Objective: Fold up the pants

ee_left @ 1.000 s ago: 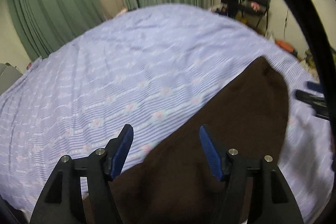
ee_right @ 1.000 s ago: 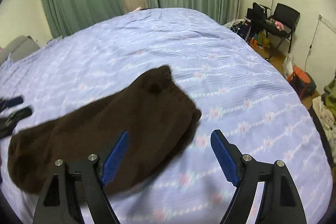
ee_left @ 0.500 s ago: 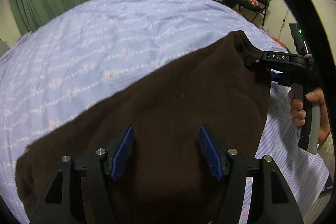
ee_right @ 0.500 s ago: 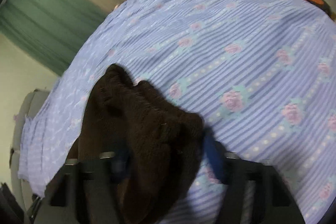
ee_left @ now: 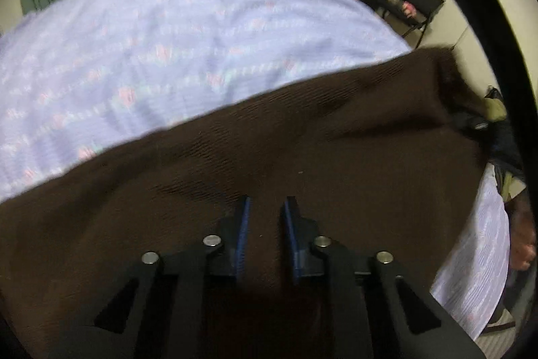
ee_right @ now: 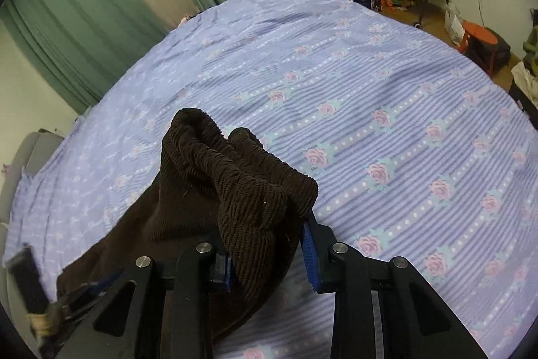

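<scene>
The brown corduroy pants [ee_right: 208, 190] lie on the bed's lilac rose-print bedspread [ee_right: 386, 110]. The right gripper [ee_right: 269, 254] has just been closing and its blue pads now clamp the bunched ribbed waistband. The left gripper [ee_left: 265, 238] has likewise just narrowed to a slim gap, pinching the brown cloth beneath.

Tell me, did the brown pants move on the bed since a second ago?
Yes. In the right wrist view the brown pants lay flat before; now their waistband is bunched up off the flowered bedspread, between the right gripper fingers.
</scene>
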`<state>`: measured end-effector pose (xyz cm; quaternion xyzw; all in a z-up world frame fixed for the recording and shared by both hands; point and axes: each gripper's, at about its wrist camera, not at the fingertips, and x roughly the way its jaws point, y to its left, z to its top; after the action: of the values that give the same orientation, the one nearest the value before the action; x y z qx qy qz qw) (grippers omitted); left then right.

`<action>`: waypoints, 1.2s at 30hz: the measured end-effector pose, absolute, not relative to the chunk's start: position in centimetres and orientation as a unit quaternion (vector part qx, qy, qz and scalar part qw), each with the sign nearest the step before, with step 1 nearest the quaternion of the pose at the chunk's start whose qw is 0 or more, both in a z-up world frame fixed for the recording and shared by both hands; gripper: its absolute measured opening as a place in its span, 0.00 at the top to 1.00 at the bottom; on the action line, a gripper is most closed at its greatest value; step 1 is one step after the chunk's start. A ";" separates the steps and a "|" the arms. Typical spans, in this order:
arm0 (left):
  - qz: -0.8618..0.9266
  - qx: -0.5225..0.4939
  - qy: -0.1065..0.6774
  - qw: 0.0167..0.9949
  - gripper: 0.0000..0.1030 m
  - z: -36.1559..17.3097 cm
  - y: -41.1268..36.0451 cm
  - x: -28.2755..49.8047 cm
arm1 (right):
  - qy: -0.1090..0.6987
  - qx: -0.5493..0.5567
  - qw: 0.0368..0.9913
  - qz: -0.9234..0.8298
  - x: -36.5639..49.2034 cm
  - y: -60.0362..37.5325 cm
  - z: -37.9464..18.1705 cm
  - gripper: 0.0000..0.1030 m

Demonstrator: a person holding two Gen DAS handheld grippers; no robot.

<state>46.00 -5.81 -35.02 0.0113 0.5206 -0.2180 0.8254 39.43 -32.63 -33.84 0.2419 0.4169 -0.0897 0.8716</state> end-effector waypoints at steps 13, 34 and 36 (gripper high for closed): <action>-0.145 -0.051 0.463 0.873 0.59 -23.1 5.7 42.2 | 0.381 0.100 0.912 -0.111 37.7 -23.4 -23.1 0.68; 0.024 -0.079 0.462 0.883 0.56 -20.9 26.9 25.2 | 0.359 -0.165 0.915 0.074 36.2 13.3 -24.0 0.68; 0.035 -0.083 0.468 0.879 0.56 -21.6 28.0 24.7 | 0.378 -0.189 0.901 0.093 36.0 15.7 -26.3 0.68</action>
<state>24.69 28.04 -21.59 -0.0826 0.4680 0.0348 0.8792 36.03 15.71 -26.30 -0.1895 0.3780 0.0926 0.9015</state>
